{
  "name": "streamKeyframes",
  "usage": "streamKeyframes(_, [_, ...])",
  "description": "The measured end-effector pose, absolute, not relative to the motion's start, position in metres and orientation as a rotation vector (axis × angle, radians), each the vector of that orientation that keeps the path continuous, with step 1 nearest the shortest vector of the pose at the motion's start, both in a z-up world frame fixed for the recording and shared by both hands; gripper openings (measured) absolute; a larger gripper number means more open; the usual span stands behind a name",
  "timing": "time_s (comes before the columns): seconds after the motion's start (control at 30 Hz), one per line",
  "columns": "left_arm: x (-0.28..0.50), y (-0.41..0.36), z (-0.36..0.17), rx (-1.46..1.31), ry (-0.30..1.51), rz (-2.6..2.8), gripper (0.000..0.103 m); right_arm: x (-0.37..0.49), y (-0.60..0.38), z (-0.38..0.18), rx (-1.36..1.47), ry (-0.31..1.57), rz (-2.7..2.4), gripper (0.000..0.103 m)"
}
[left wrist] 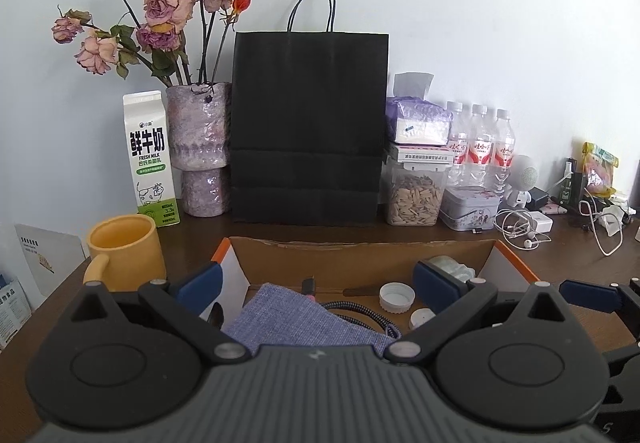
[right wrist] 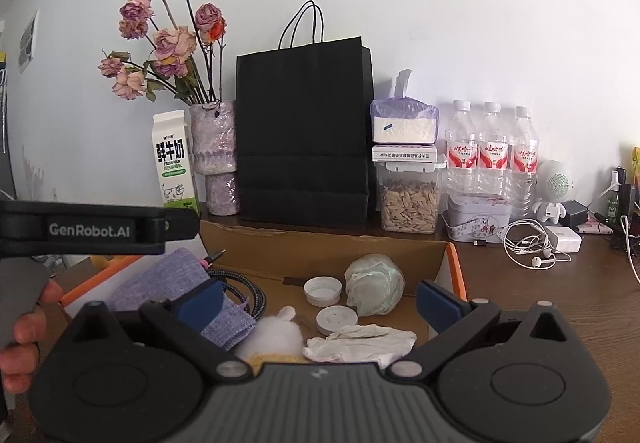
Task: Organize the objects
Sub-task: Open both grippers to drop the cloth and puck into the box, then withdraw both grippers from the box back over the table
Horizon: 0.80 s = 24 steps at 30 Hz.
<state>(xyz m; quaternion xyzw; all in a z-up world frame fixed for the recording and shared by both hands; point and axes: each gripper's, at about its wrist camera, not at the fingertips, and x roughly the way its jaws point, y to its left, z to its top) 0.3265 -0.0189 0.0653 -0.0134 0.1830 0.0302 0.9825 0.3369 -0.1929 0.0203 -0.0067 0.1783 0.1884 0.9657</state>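
Observation:
An open cardboard box (left wrist: pixel 360 249) with orange edges sits in front of me on the brown table. Inside lie a blue-grey cloth pouch (left wrist: pixel 296 317), a braided cable (left wrist: pixel 360 313), two white bottle caps (left wrist: pixel 397 297), a crumpled green plastic wad (right wrist: pixel 374 283), white cloth (right wrist: pixel 360 343) and a white fluffy ball (right wrist: pixel 274 335). My left gripper (left wrist: pixel 318 285) is open and empty above the box's near side. My right gripper (right wrist: pixel 320 301) is open and empty over the box's right half. The left gripper's body (right wrist: pixel 92 229) shows in the right wrist view.
Behind the box stand a black paper bag (left wrist: pixel 310 123), a vase of dried roses (left wrist: pixel 200 147), a milk carton (left wrist: pixel 150 159), a seed jar (left wrist: pixel 414 195), three water bottles (left wrist: pixel 480 143) and a tin (left wrist: pixel 470 209). A yellow mug (left wrist: pixel 126 249) stands left. Earphones (left wrist: pixel 524 231) and chargers lie right.

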Motion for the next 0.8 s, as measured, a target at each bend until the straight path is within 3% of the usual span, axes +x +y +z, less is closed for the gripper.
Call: streamKeyframes(0.8, [0.216,0.030,0.061,-0.024,0.421,0.138,0.103,0.242,-0.220,0.008,-0.061,0.446,0.371,0.103])
